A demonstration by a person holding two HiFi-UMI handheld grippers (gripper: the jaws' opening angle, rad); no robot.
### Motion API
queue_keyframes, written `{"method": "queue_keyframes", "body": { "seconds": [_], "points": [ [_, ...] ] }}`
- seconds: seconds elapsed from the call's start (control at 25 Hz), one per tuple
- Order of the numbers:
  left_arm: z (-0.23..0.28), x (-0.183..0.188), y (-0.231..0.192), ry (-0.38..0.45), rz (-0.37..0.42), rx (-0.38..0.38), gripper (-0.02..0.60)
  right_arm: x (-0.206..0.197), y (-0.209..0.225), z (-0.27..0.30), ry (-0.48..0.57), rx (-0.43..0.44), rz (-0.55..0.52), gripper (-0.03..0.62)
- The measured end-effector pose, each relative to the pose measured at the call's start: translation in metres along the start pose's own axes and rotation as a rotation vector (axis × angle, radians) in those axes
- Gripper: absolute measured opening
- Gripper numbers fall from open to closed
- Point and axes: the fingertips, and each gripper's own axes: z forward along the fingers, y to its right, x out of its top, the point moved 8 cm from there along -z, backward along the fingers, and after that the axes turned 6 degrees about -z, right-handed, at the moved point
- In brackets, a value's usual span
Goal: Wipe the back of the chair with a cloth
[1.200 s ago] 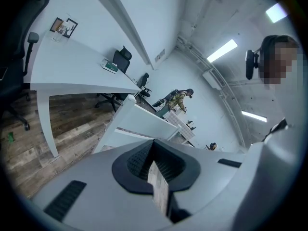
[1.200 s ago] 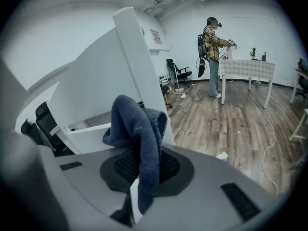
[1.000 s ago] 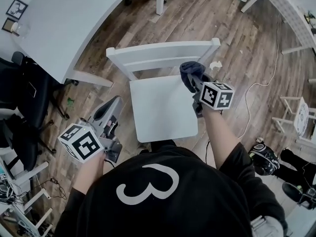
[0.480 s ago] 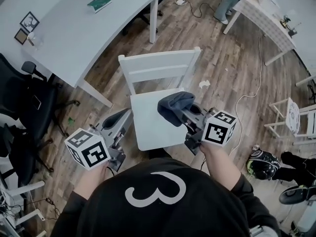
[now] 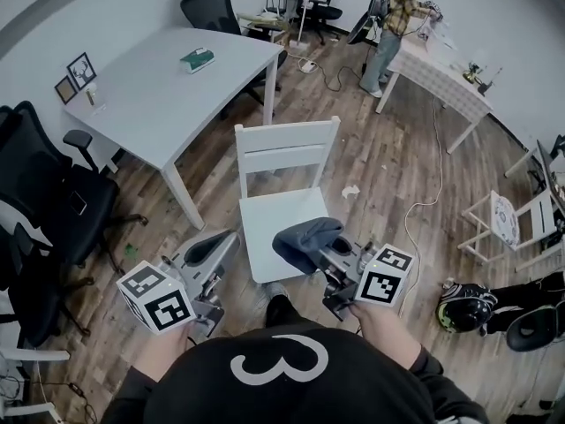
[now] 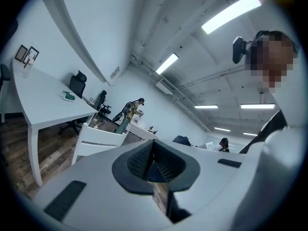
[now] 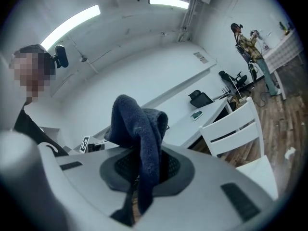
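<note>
Nearest to me, my left tool [image 5: 227, 239] hangs just left of the seat's near left corner, and in the left gripper view [image 6: 152, 160] its jaws are pressed together with nothing between them. My right tool [image 5: 318, 247] sits at the near right corner of the seat, clamped on the dark blue cloth [image 5: 305, 238]. In the right gripper view the jaws [image 7: 143, 171] pinch a fold of the cloth [image 7: 139, 121], and the rest bunches up above them in a hump. The cloth is over the front of the white chair [image 5: 272, 215], well short of its slatted back at the far side. I cannot tell whether it touches the seat. On the wooden floor [image 5: 388, 175] right of the chair lie a small pale scrap [image 5: 350, 191] and a thin white cable [image 5: 430, 179]. Farther off to the left stands a white surface [image 5: 168, 95] carrying a green item [image 5: 198, 57] and two small framed pictures [image 5: 76, 76], with a black office chair [image 5: 208, 3] beyond it. At the far right a person [image 5: 395, 11] stands at a second table [image 5: 441, 69].
</note>
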Motion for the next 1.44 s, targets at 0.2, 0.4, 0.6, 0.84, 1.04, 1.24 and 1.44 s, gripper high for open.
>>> {"method": "queue_keyframes", "body": {
  "seconds": [0.2, 0.4, 0.6, 0.84, 1.04, 1.24, 1.44],
  "points": [
    [-0.024, -0.006, 0.020, 0.030, 0.002, -0.038, 0.014, -0.006, -0.033, -0.012, 0.008, -0.013, -0.009, 0.051],
    [-0.039, -0.012, 0.037, 0.032, 0.022, -0.063, 0.014, -0.012, -0.058, -0.019, 0.022, 0.008, -0.010, 0.051],
    [-0.047, -0.016, 0.049, 0.025, 0.039, -0.057, 0.014, -0.017, -0.070, -0.023, 0.032, 0.017, -0.016, 0.049],
    [-0.050, -0.022, 0.060, 0.024, 0.046, -0.061, 0.014, -0.021, -0.077, -0.036, 0.043, 0.015, -0.006, 0.049],
    [-0.049, -0.032, 0.072, 0.008, 0.049, -0.070, 0.014, -0.026, -0.082, -0.051, 0.057, 0.003, 0.000, 0.049],
    [-0.052, -0.037, 0.080, 0.009, 0.062, -0.074, 0.014, -0.029, -0.088, -0.059, 0.074, 0.002, -0.002, 0.049],
    [-0.052, -0.039, 0.090, 0.010, 0.061, -0.077, 0.012, -0.028, -0.092, -0.067, 0.082, 0.007, -0.009, 0.049]
  ]
}}
